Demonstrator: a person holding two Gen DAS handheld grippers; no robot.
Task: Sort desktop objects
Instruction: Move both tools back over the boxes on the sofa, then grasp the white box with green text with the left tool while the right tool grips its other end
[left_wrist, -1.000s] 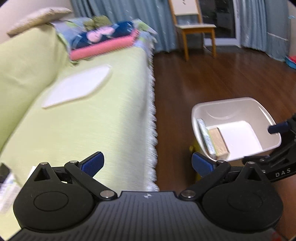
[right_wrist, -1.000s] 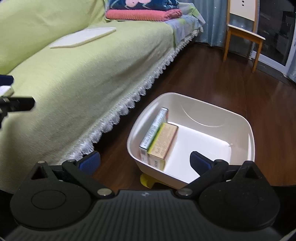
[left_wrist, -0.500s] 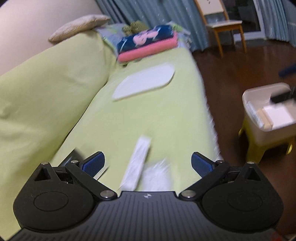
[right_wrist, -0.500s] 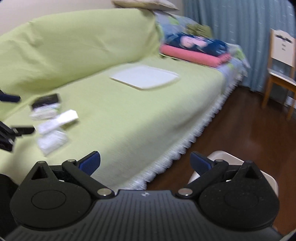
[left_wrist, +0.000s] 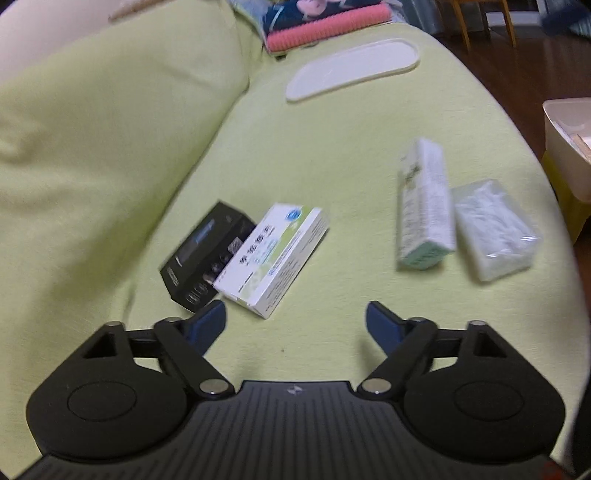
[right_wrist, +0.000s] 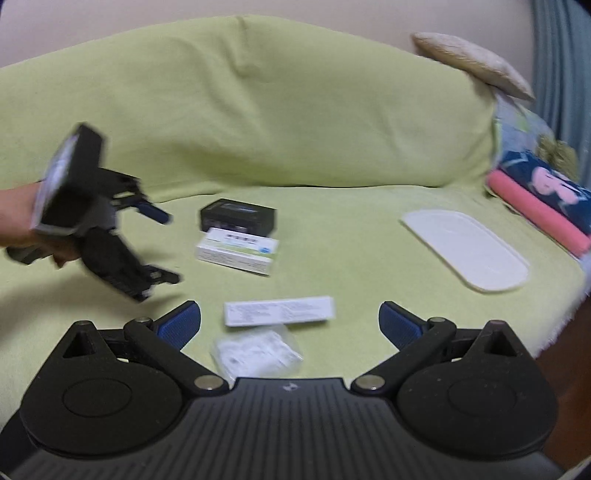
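Both hand-held grippers, left (left_wrist: 295, 317) and right (right_wrist: 290, 317), hung spread and empty over the sofa (right_wrist: 332, 129). Four packages lay there: black box (right_wrist: 238, 216), white box (right_wrist: 236, 251) against it, long box (right_wrist: 279, 311), wrapped pack (right_wrist: 256, 354). Judged step: reaching; next calls for straddling one box.

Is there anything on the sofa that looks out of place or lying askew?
Yes. The white-green box leans tilted, one edge resting on the black box, not flat on the sofa cover. Nothing looks spilled or damaged, though the pictures are blurred.
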